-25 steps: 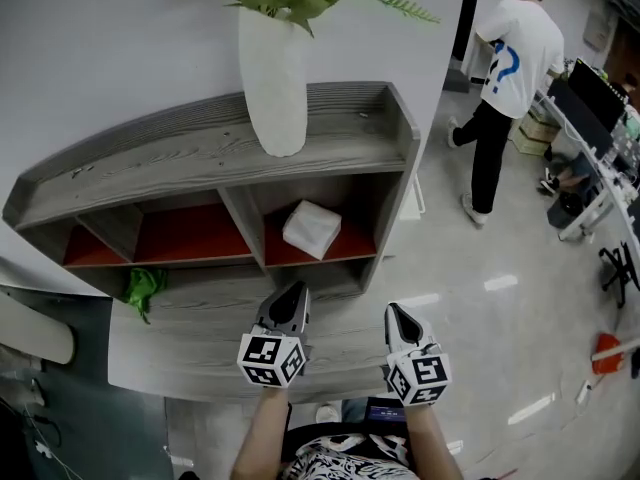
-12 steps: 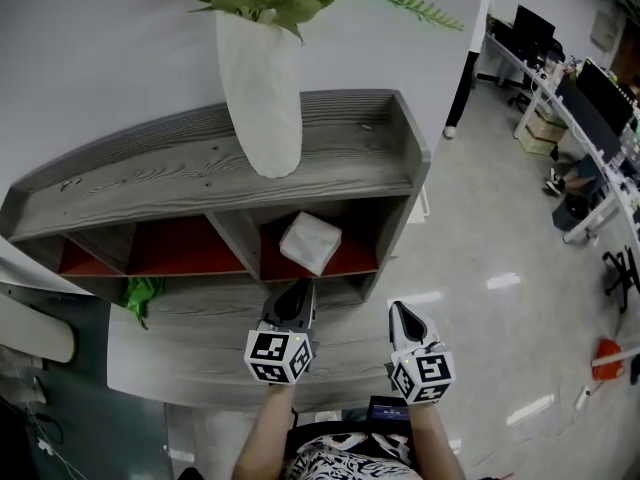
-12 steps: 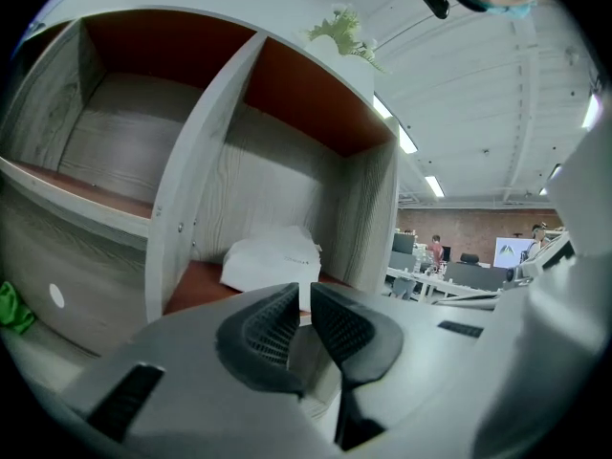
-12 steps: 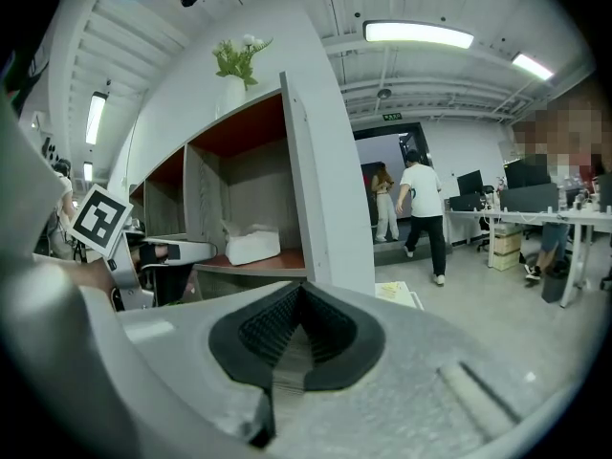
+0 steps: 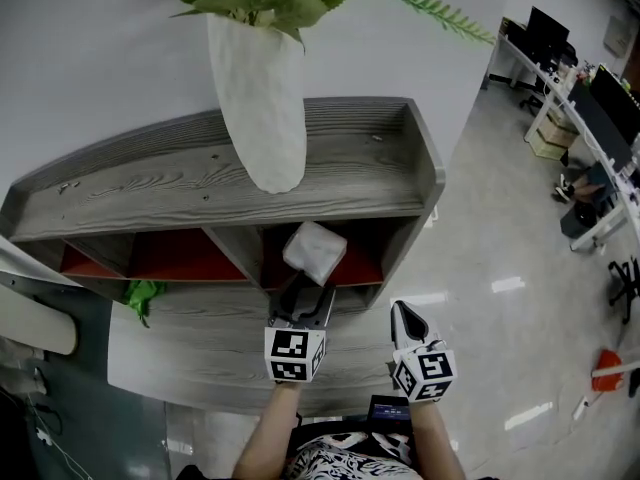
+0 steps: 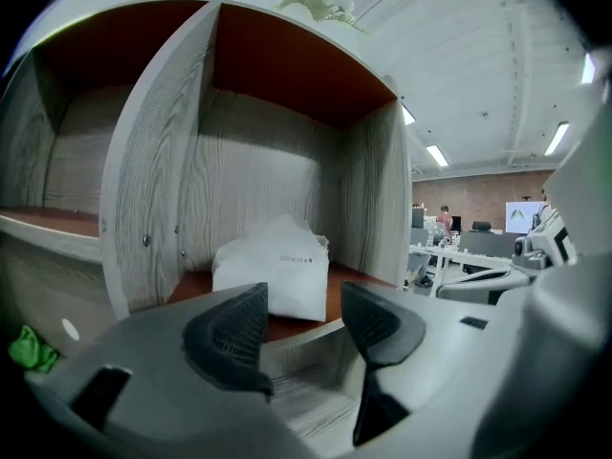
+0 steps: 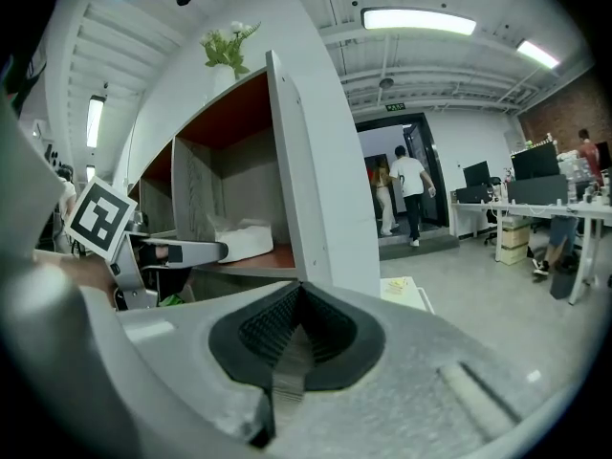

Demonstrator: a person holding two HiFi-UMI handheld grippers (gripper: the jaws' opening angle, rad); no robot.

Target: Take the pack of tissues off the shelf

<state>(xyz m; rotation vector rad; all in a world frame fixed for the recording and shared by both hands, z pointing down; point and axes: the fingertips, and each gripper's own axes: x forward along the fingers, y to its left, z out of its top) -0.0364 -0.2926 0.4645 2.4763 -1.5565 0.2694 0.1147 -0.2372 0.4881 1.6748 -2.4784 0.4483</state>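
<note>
Two grippers reach toward a grey wooden shelf seen from steeply above. At its far left a crumpled green thing sits on the lower ledge, too small to identify. The left compartments show only strips of red floor under the overhanging top board. A white vase stands on that board, its greenery cut off by the upper edge of the head view. Just right of the vase and lower, the pack of tissues lies on the red floor of the right-hand compartment, its back part hidden beneath the top board. The print on its wrapper is too small to read. The left gripper points at the pack from just in front. Its jaws have just been opening and stand wide apart, with nothing between the pads; the pack lies beyond them, untouched. The right gripper hovers further right, near the shelf's end wall, its jaws pressed together and empty. At the far right, office desks run out of the picture.
</note>
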